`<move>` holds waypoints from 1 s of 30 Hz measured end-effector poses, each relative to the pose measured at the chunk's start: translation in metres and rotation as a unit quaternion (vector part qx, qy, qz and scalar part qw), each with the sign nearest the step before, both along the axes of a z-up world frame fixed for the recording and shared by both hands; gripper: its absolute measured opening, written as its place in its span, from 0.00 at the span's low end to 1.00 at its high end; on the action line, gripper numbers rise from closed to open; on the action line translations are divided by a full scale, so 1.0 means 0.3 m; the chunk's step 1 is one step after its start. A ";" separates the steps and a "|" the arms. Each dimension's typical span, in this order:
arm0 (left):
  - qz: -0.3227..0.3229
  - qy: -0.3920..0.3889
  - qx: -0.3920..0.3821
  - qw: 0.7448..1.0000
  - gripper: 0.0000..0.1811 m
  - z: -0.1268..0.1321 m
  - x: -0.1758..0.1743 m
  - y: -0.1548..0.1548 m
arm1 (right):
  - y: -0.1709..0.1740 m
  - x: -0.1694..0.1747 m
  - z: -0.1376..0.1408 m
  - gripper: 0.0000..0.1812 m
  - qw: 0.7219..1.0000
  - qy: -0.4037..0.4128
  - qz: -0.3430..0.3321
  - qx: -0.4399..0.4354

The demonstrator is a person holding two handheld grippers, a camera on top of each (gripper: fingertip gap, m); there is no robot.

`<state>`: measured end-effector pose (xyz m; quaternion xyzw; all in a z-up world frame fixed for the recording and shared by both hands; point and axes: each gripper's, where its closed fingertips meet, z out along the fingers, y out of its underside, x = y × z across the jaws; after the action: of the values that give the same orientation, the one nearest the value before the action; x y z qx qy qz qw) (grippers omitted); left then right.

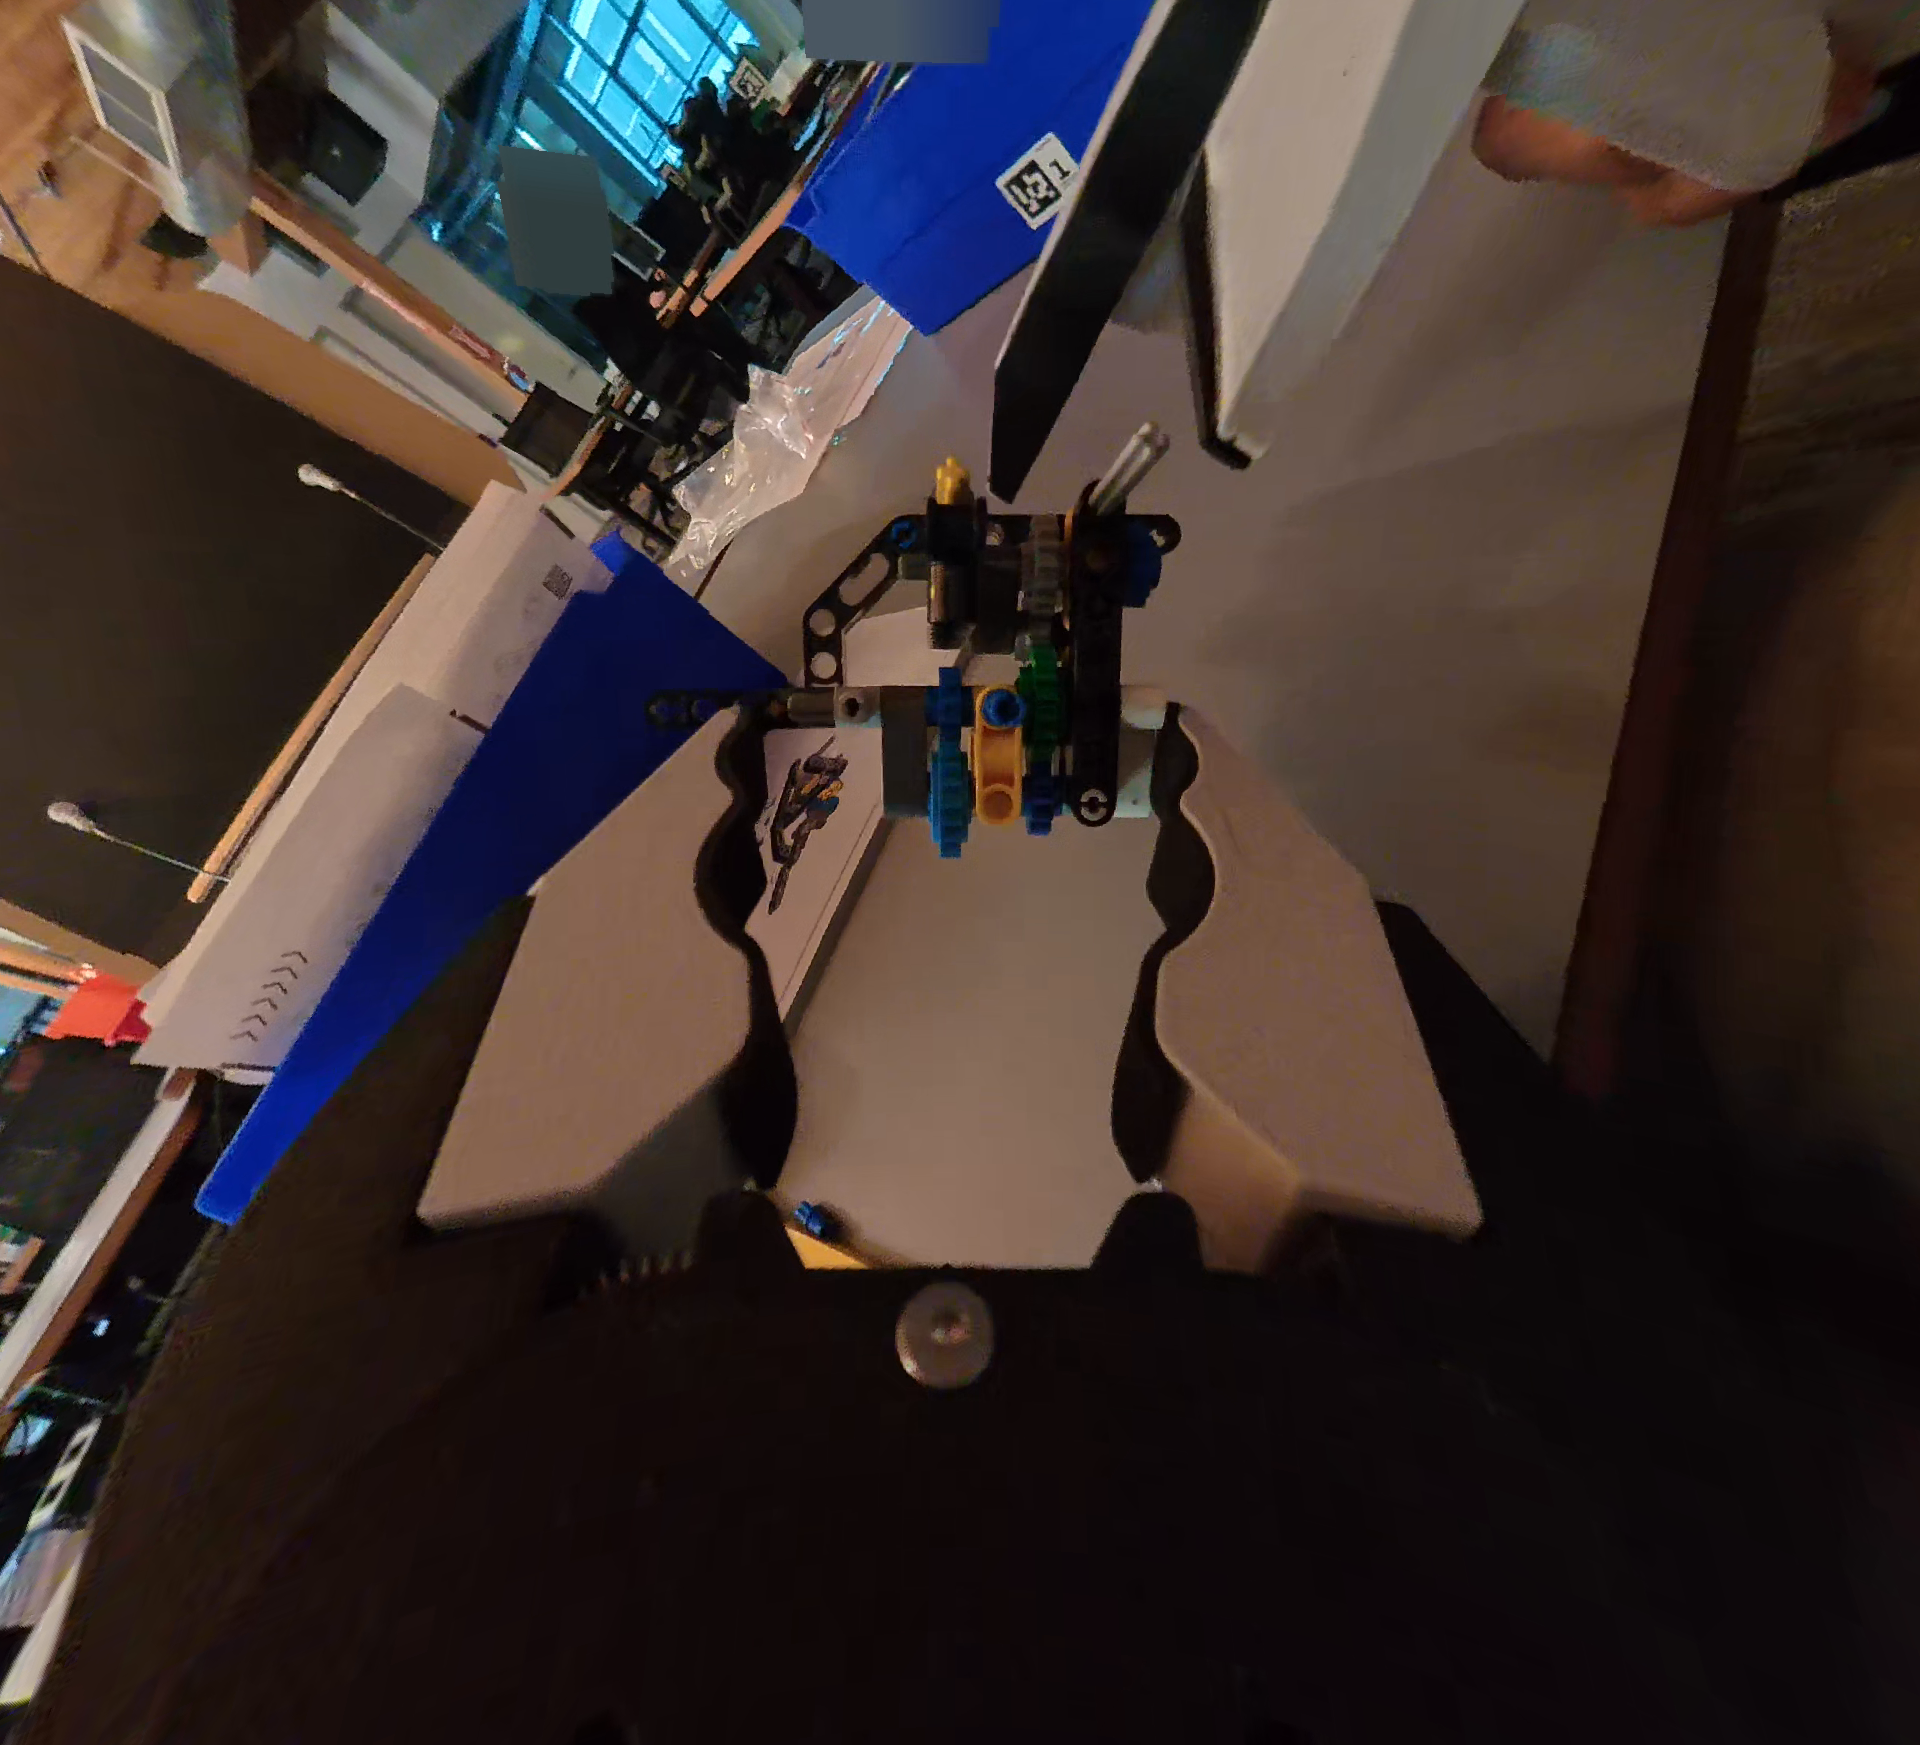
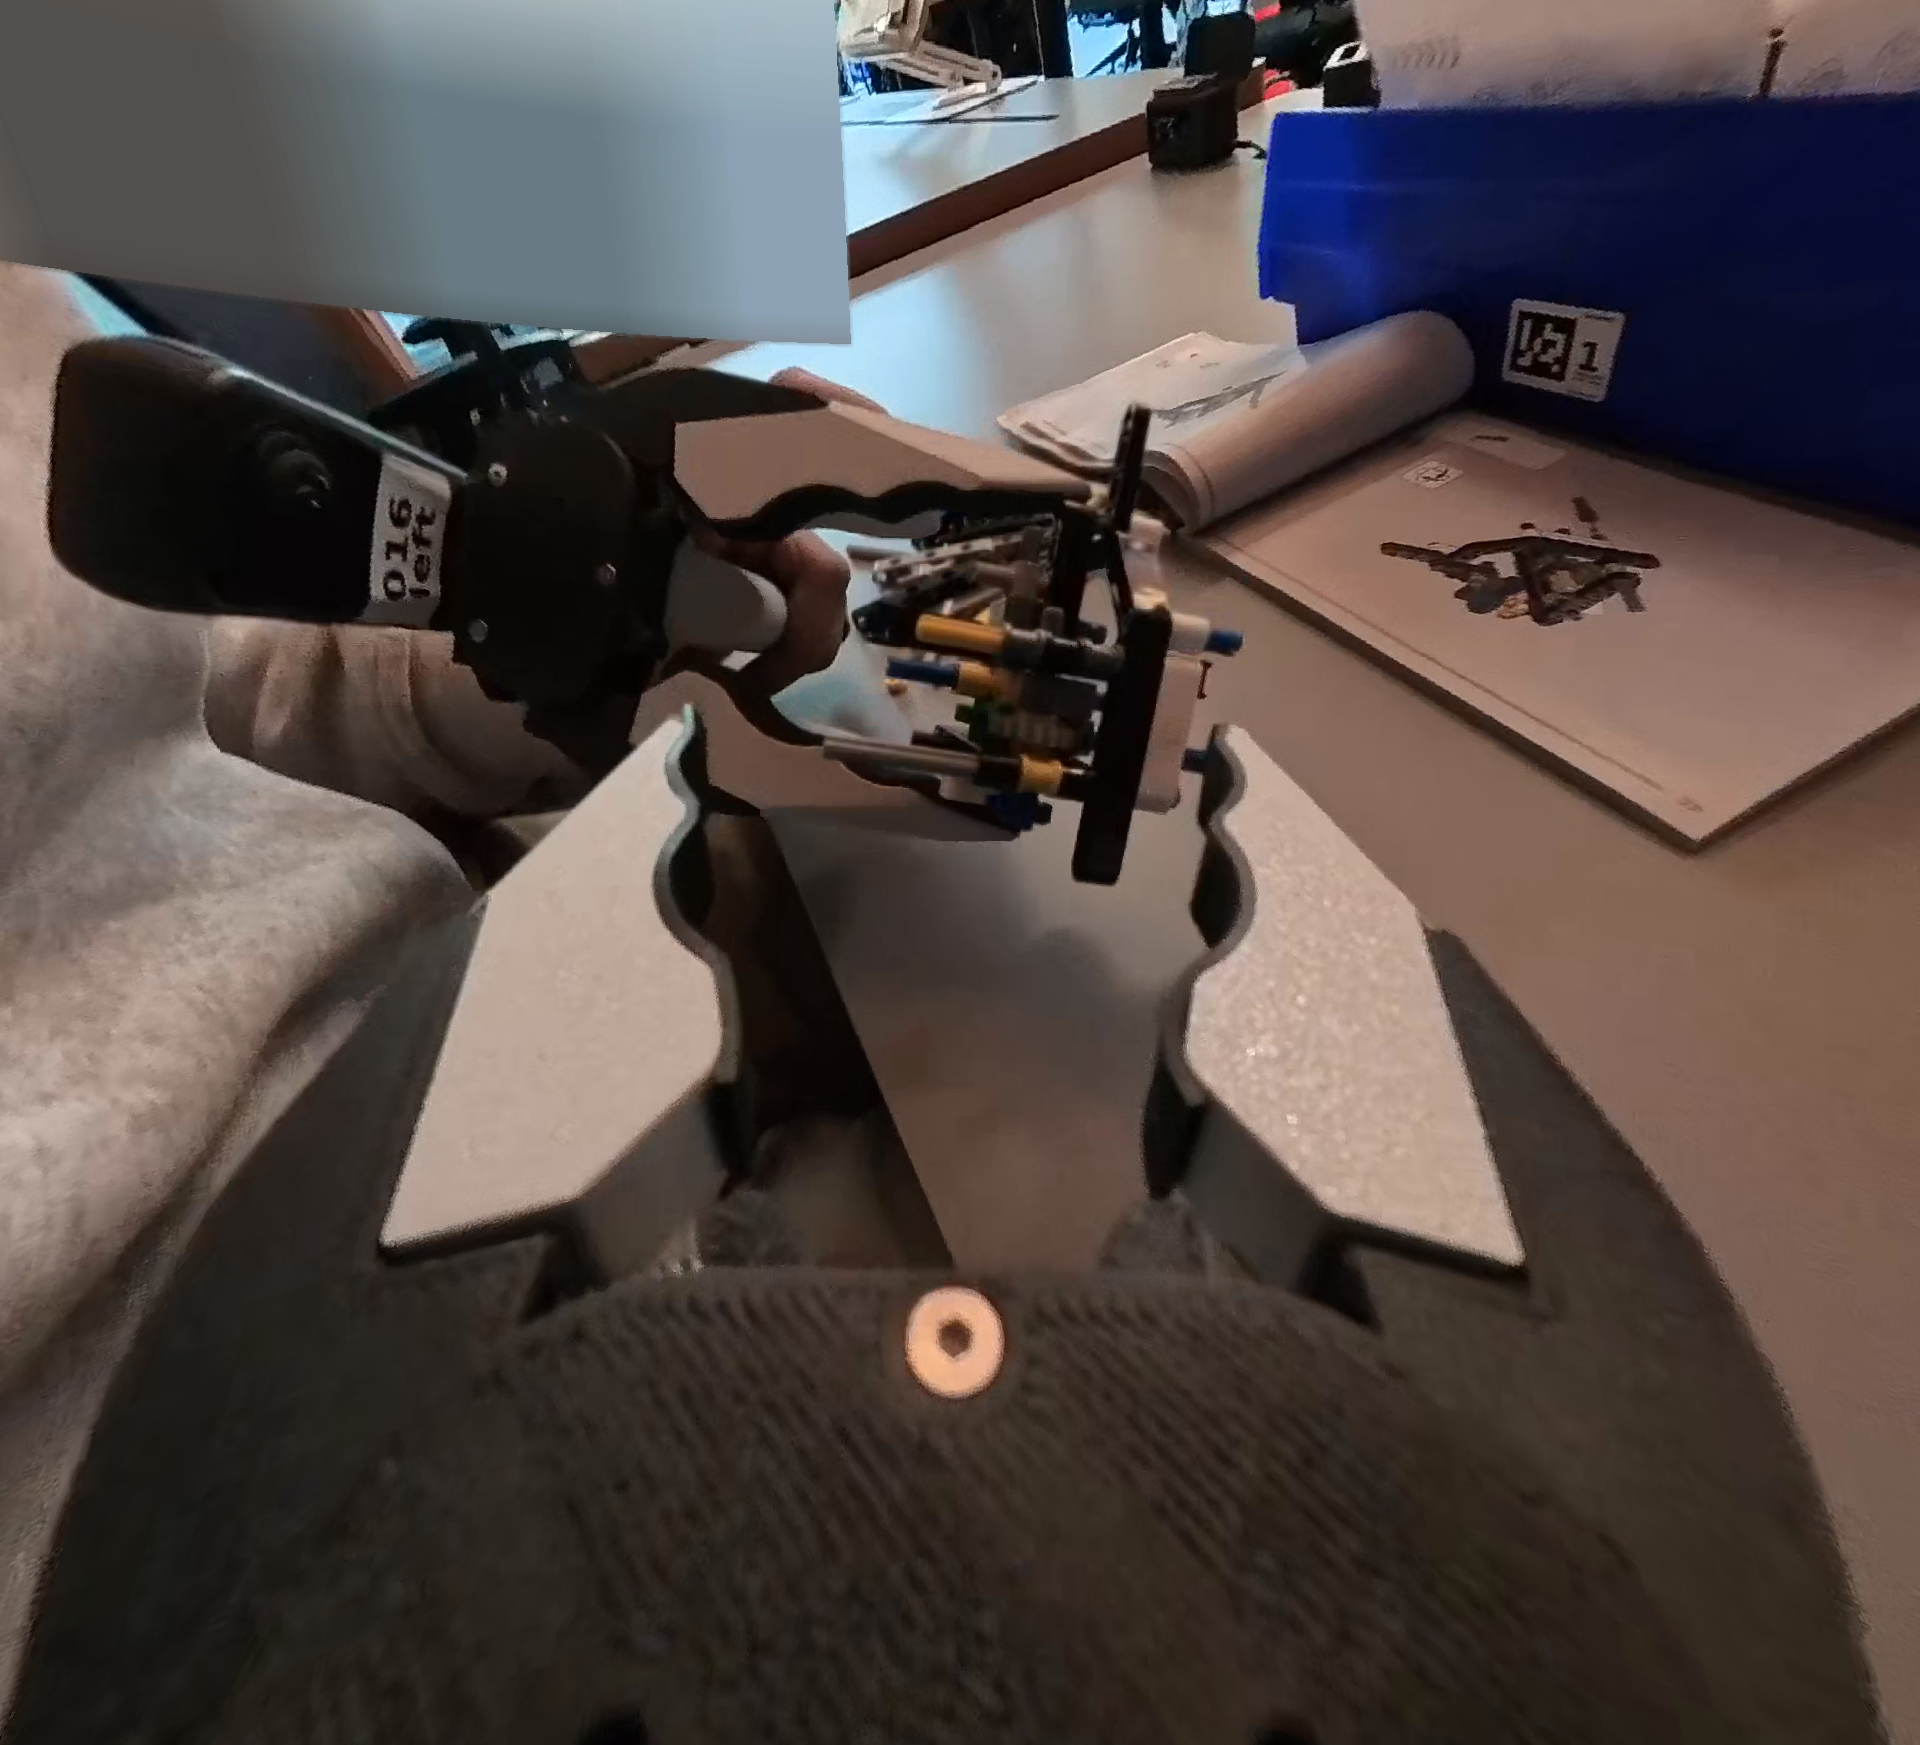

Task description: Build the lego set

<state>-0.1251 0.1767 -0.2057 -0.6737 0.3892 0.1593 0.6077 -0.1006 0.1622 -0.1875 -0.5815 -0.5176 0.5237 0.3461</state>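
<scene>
Between my left gripper's [image 1: 951,739] fingertips sits the lego assembly [image 1: 997,687], clamped there above the table [image 1: 1403,656]. Just short of it, my right gripper [image 2: 951,760] hangs with fingers spread, holding nothing.

Left gripper [image 2: 1081,646]: raised off the table, fingers pointing sideways across the right wrist view; jaws closed on the lego build [image 1: 997,687], gripped at its outer ends. Black body, grey fingers [image 1: 623,947] with wavy black inner edges. Hand [image 2: 800,594] wrapped around its trigger; pale sleeve [image 2: 260,760] behind.

Right gripper [image 2: 951,750]: jaws wide apart, nothing between them, tips just short of the build. Same grey fingers [image 2: 1340,1051].
</scene>
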 end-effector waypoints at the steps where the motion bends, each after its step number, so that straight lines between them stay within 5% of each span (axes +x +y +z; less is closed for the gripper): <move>1: -0.006 0.003 0.000 1.000 0.41 -0.002 0.006 -0.004 | -0.003 0.000 -0.008 0.53 1.000 -0.006 0.004 0.009; 30: -0.066 0.026 0.004 0.998 0.41 -0.007 0.050 -0.047 | -0.028 0.036 -0.043 0.43 0.997 -0.024 0.062 -0.030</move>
<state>-0.1101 0.1628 -0.2078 -0.6398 0.4473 0.1381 0.6095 -0.0898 0.1538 -0.2005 -0.5711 -0.5444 0.5453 0.2830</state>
